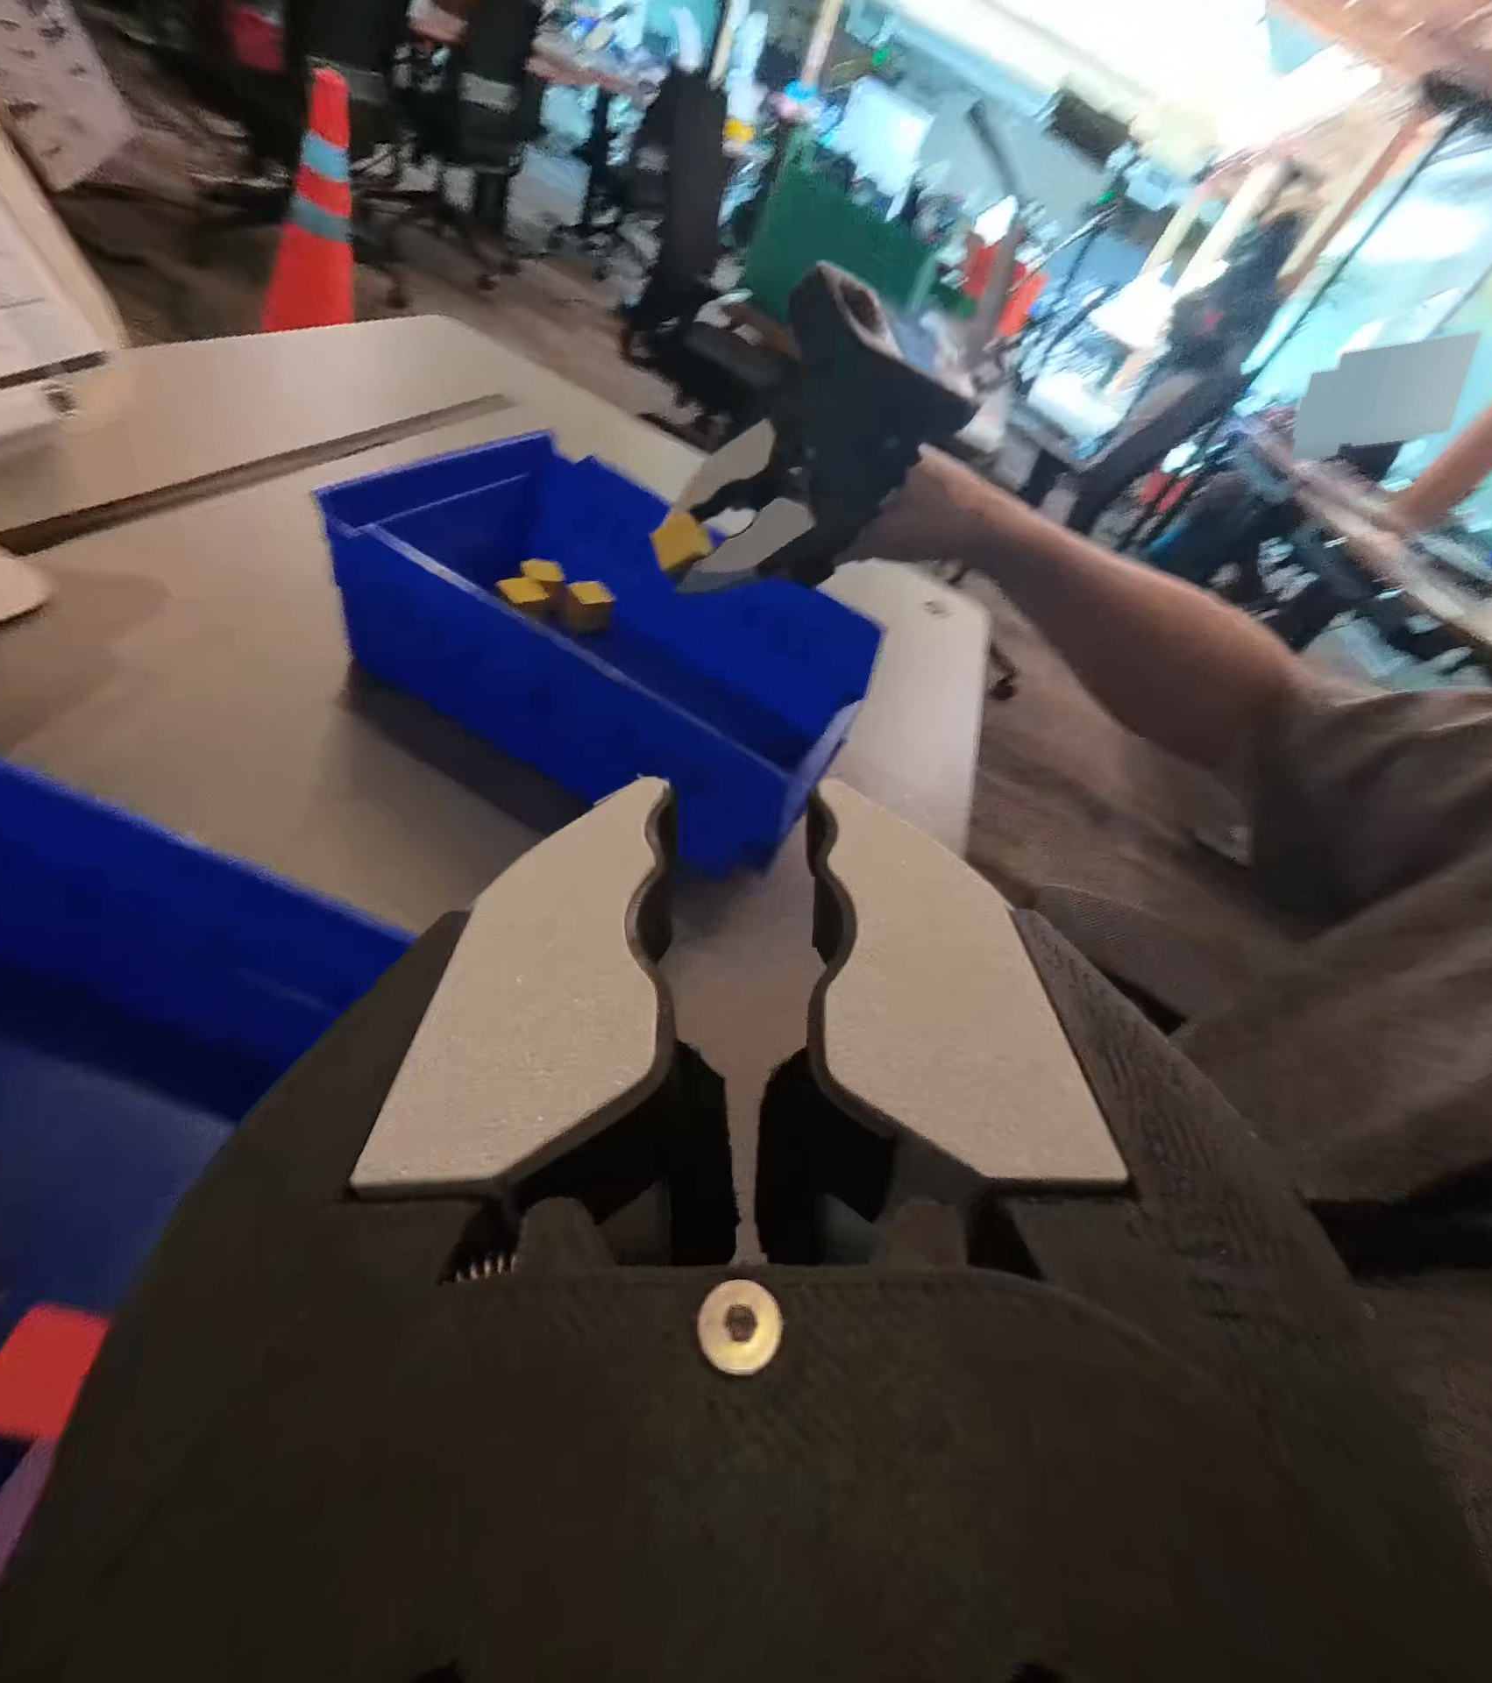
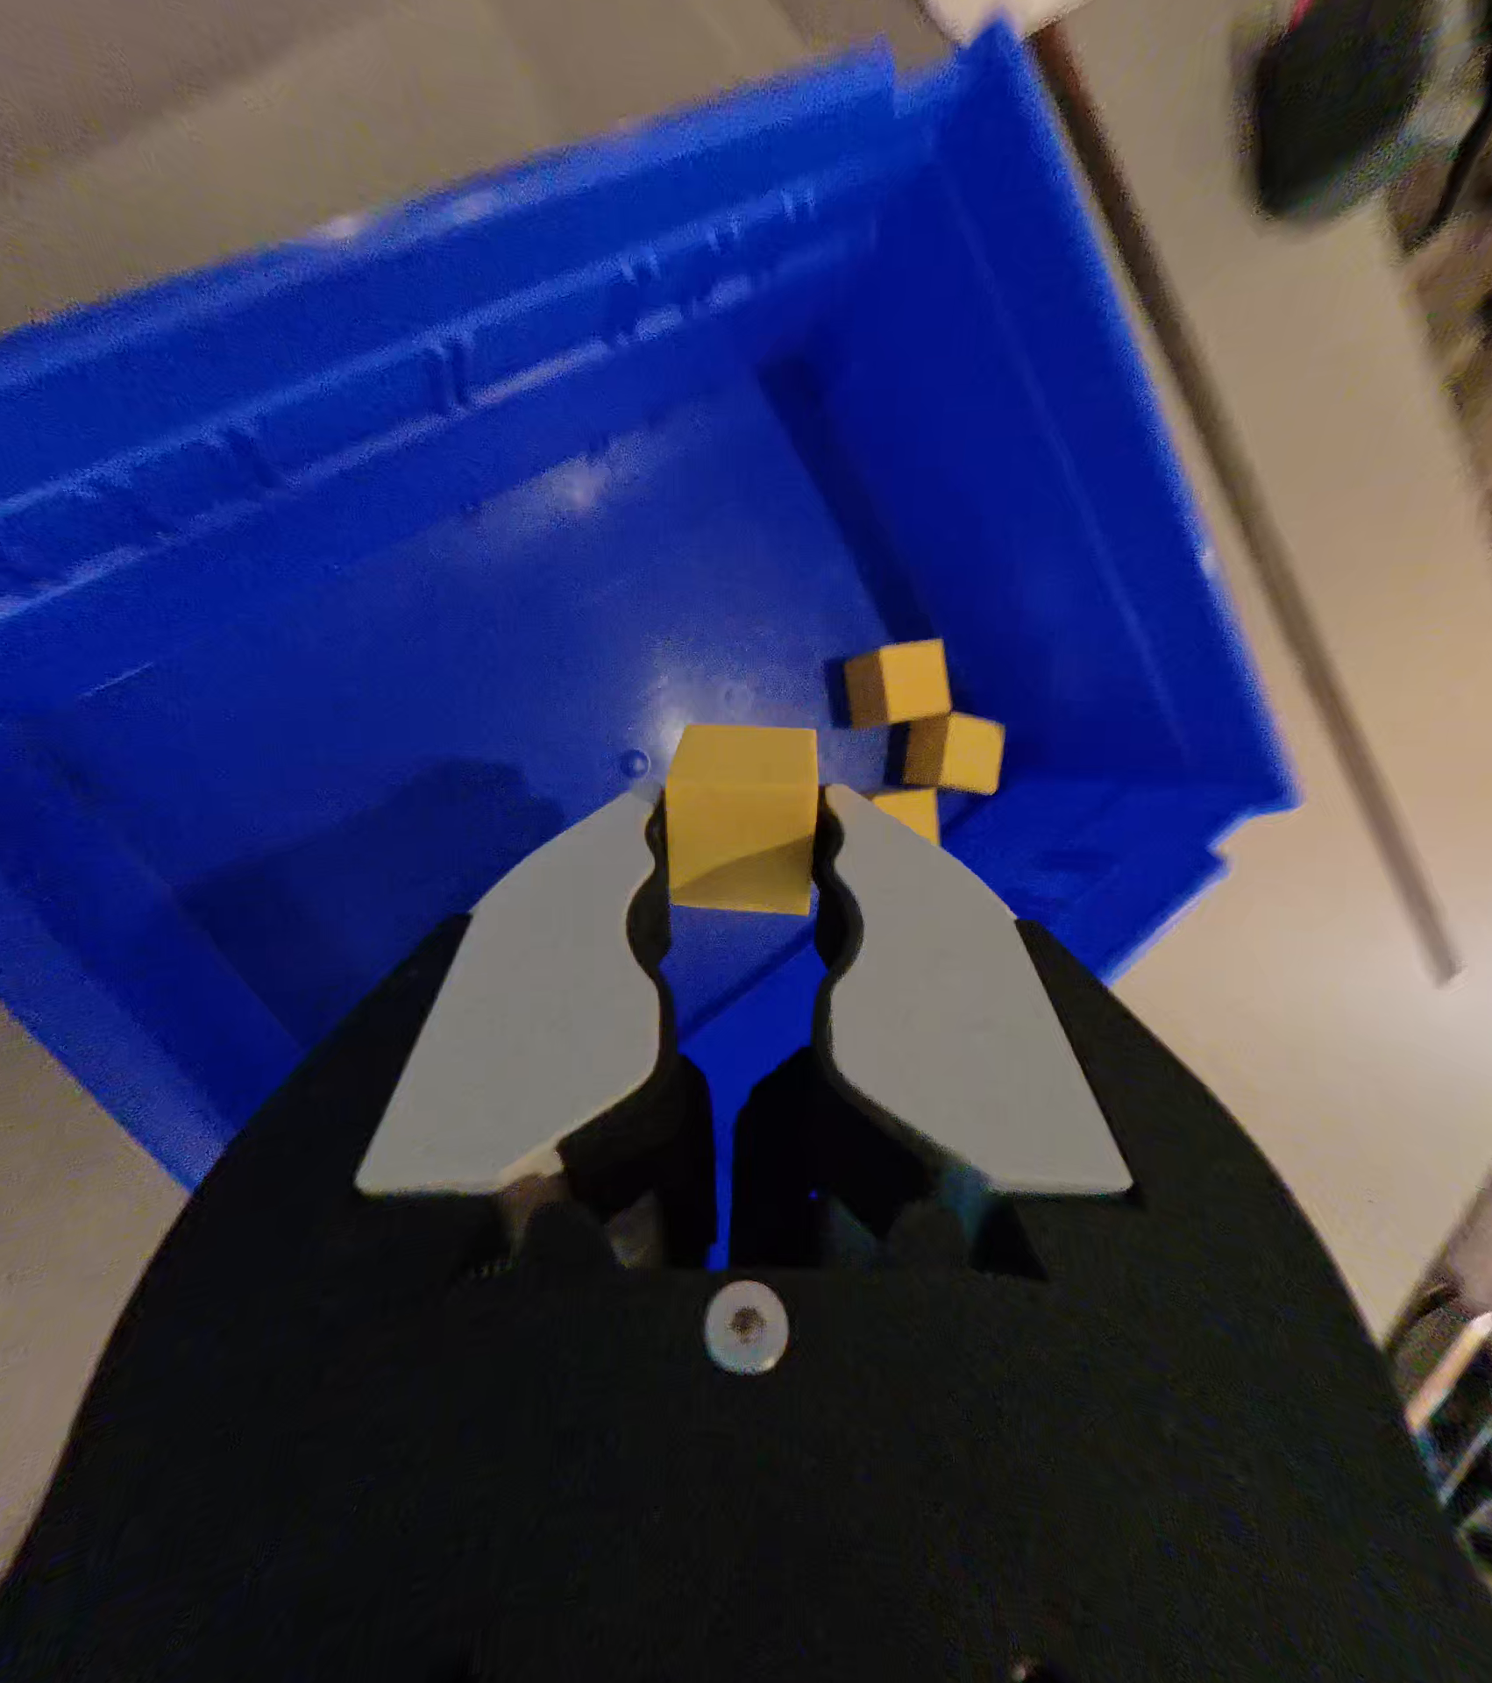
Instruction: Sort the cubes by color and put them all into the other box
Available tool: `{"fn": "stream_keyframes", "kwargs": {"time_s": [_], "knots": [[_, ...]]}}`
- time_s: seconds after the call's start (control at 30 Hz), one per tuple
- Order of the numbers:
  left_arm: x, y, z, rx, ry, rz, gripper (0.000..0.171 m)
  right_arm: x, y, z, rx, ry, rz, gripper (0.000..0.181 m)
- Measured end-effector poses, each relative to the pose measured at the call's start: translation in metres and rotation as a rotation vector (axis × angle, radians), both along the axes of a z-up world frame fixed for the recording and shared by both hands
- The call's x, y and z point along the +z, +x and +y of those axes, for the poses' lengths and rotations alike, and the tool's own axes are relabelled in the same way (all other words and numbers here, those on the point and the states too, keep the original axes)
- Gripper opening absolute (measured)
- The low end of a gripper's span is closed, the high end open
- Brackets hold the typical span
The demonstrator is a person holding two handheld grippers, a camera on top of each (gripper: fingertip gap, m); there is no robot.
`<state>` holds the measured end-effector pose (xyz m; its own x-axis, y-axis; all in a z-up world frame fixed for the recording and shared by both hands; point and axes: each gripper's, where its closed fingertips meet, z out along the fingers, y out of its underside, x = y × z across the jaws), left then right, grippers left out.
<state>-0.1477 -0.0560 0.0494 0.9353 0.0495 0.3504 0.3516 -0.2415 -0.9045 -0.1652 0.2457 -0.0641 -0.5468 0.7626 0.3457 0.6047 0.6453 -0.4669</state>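
Yellow cube (image 2: pixel 740 820) — clamped between the fingertips of the right gripper (image 2: pixel 740 833), held above the floor of a blue bin (image 2: pixel 451 455). Three more yellow cubes (image 2: pixel 893 697) lie clustered on the bin floor, just beyond the held one. Bin stands on a grey table (image 1: pixel 223 583). Left gripper (image 1: pixel 740 820) — jaws apart, holding nothing, above the table between that bin and a second blue bin (image 1: pixel 87 911) containing red blocks (image 1: pixel 23 1366).

Yellow cube (image 2: pixel 740 831) between grey fingers (image 2: pixel 542 993); blue bin (image 2: pixel 360 455) centre frame; red blocks (image 1: pixel 23 1366) lower left; orange cone (image 1: pixel 316 209) (teal bands) upper left.
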Motion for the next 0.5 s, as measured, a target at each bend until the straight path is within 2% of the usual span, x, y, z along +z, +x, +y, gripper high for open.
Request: {"fn": "stream_keyframes", "kwargs": {"time_s": [0.1,0.2,0.4,0.5], "knots": [[-0.013,-0.013,-0.005,0.11,-0.124,0.109,0.036,-0.033,-0.003,0.012,-0.148,-0.051,-0.14,0.029],[-0.013,-0.017,-0.007,0.143,-0.14,0.152,0.042,-0.059,-0.003,0.023,-0.25,-0.021,-0.254,0.029],[-0.005,-0.024,-0.016,0.189,-0.147,0.212,0.044,-0.079,-0.006,0.037,-0.448,0.014,-0.425,0.029],[-0.004,-0.025,-0.02,0.192,-0.15,0.224,0.044,-0.085,-0.013,0.039,-0.469,0.018,-0.472,0.029]]}}
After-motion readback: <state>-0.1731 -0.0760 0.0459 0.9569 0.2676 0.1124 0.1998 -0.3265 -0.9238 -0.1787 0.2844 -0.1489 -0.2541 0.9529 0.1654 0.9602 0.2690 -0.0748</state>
